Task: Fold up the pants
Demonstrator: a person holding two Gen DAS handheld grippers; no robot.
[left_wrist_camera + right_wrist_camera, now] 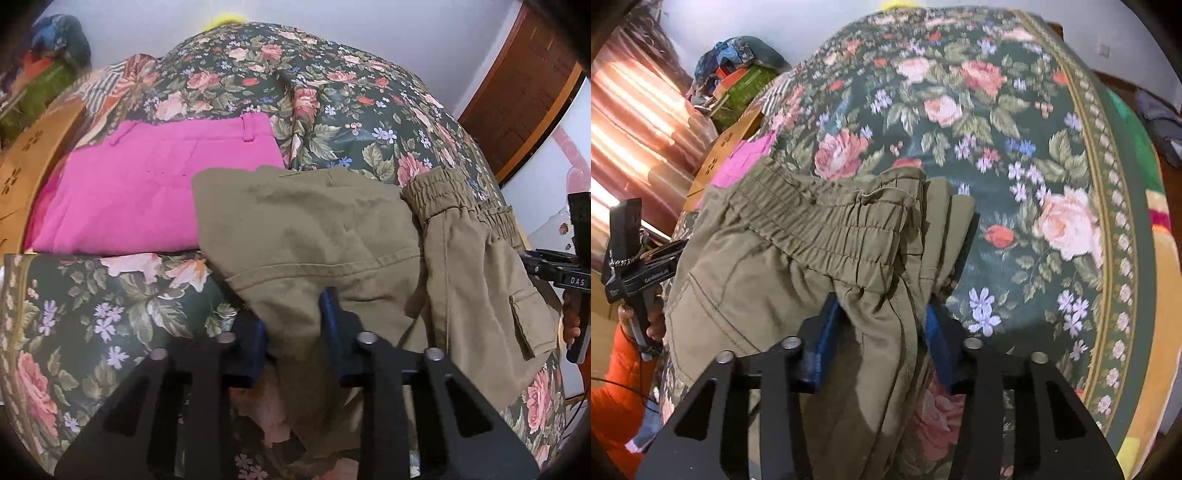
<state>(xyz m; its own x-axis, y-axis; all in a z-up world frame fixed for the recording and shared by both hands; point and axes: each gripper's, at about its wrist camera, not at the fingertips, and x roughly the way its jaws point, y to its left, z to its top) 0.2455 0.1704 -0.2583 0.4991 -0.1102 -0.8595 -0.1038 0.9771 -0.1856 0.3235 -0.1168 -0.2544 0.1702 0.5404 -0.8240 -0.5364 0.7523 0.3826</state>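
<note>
Olive-khaki pants (332,236) lie folded and bunched on the floral bedspread (351,103). Their elastic waistband (439,192) is at the right, and a flap pocket (524,325) hangs at the near right. My left gripper (295,325) is shut on a fold of the pants' near edge. In the right wrist view the same pants (798,288) show their gathered waistband (827,221). My right gripper (879,328) is shut on the fabric just below the waistband. The other gripper shows at each view's edge (576,258) (631,258).
Folded pink pants (147,184) lie on the bed beside the olive pair at the left. A wooden headboard (26,166) and a pile of bags and clothes (48,55) stand beyond them. A wooden door (524,85) is at the right. The bedspread's bordered edge (1108,184) runs along the right.
</note>
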